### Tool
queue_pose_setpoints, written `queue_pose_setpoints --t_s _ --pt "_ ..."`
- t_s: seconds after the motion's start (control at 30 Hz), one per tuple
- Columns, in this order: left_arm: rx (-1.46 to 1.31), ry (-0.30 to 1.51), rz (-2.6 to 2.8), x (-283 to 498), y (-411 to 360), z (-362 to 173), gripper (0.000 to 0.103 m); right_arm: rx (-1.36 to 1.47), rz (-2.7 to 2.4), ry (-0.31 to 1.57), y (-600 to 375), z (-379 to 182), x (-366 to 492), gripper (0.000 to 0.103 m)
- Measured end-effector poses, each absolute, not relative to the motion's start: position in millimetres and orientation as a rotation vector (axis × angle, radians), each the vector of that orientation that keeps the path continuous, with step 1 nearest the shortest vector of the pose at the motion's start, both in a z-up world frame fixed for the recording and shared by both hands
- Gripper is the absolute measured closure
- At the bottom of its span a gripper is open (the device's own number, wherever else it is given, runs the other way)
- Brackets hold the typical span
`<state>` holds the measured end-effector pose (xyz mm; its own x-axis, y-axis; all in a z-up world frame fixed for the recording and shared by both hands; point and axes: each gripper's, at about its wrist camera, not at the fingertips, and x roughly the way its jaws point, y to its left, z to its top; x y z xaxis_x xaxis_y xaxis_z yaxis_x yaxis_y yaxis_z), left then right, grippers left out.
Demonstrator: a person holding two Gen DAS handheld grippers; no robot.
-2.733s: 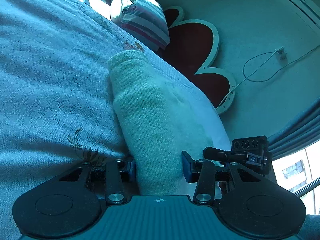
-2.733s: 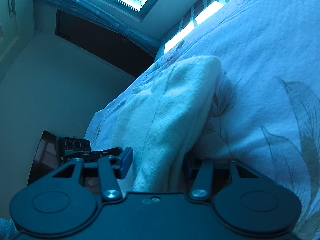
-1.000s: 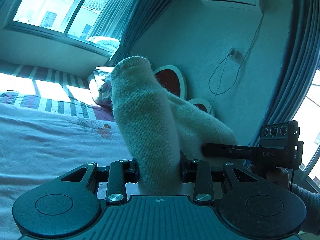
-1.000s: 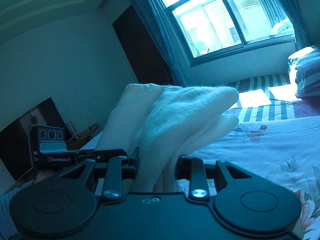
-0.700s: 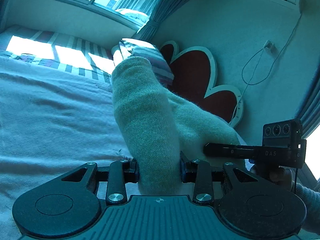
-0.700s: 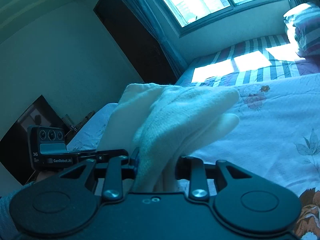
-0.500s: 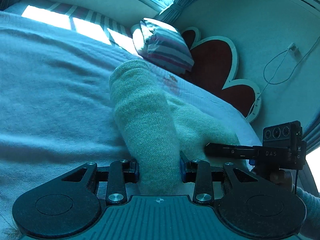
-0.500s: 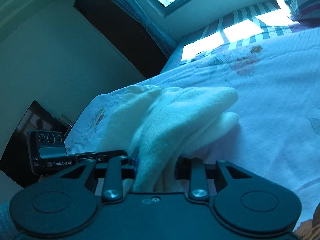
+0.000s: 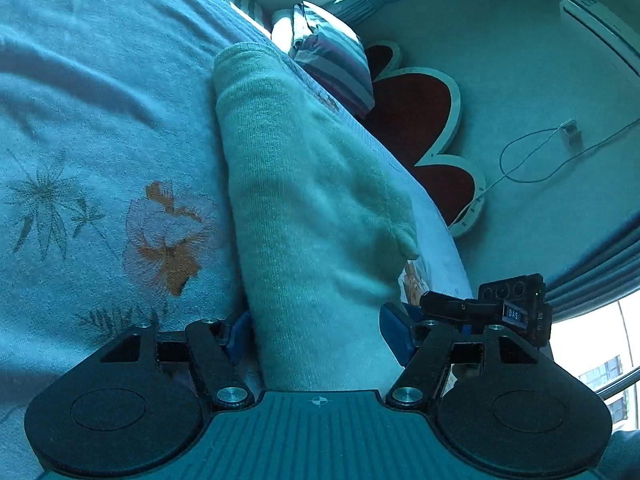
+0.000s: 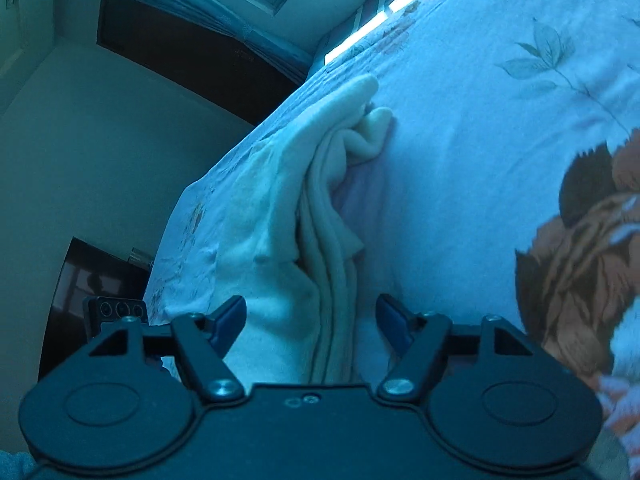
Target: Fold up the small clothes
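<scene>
A pale knitted garment [image 9: 304,208] lies folded in layers on the floral bedsheet [image 9: 100,128]. My left gripper [image 9: 316,334] is open, its blue pads apart on either side of the garment's near edge. In the right wrist view the same garment [image 10: 304,216] lies bunched in layered folds on the sheet [image 10: 480,140]. My right gripper [image 10: 312,320] is open too, jaws straddling the garment's other end without squeezing it. The right gripper's body [image 9: 508,312] shows at the left wrist view's right side.
A striped pillow [image 9: 332,60] and a red heart-shaped headboard [image 9: 416,128] stand at the bed's far end. A wall socket with a cable [image 9: 568,132] is on the wall. A dark doorway [image 10: 180,60] and a window are beyond the bed.
Both grippers lowered the garment from the air onto the bed, then opened their jaws and let go of it. The fabric now rests on the sheet.
</scene>
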<state>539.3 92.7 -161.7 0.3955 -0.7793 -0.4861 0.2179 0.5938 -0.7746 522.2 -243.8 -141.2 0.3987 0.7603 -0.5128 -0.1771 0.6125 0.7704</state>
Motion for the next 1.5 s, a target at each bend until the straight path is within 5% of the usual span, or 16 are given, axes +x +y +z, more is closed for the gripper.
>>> queue_pose_setpoints --t_s 0.07,0.1,0.13,0.43,0.5,0.6,0.63,0.8,0.97,1.17,1.23,1.5 --pt "-0.691 1.002 -0.669 542 85 -165 0.068 0.671 0.632 1.034 -229 -140 521 0.039" --pt "-0.683 1.031 -0.66 543 80 -167 0.082 0.683 0.633 1.072 -223 -141 521 0.066" --pt "-0.67 1.036 -0.653 543 76 -165 0.082 0.698 0.624 1.129 -216 -145 523 0.081" --pt "-0.584 1.105 -0.57 506 81 -152 0.082 0.735 0.484 1.193 -208 -140 472 0.088" --pt "-0.594 1.088 -0.538 500 85 -146 0.072 0.72 0.479 1.155 -207 -145 466 0.082" --pt "-0.465 0.978 -0.47 494 87 -121 0.027 0.658 0.457 1.065 -216 -122 461 0.062" --pt "-0.406 0.927 -0.434 496 85 -112 0.021 0.608 0.44 0.999 -222 -110 459 0.06" --pt "-0.338 0.812 -0.308 550 71 -92 0.02 0.443 0.34 0.801 -220 -75 494 0.058" --pt "-0.285 0.911 -0.224 580 65 -124 0.017 0.364 0.278 0.865 -210 -92 556 0.059" --pt "-0.165 0.827 -0.192 536 57 -89 0.016 0.266 0.252 0.871 -206 -89 549 0.033" --pt "-0.101 0.783 -0.17 510 56 -74 0.001 0.247 0.255 0.826 -211 -77 530 0.031" --pt "-0.022 0.63 -0.113 396 59 -27 0.0 0.12 0.206 0.699 -200 -27 410 0.011"
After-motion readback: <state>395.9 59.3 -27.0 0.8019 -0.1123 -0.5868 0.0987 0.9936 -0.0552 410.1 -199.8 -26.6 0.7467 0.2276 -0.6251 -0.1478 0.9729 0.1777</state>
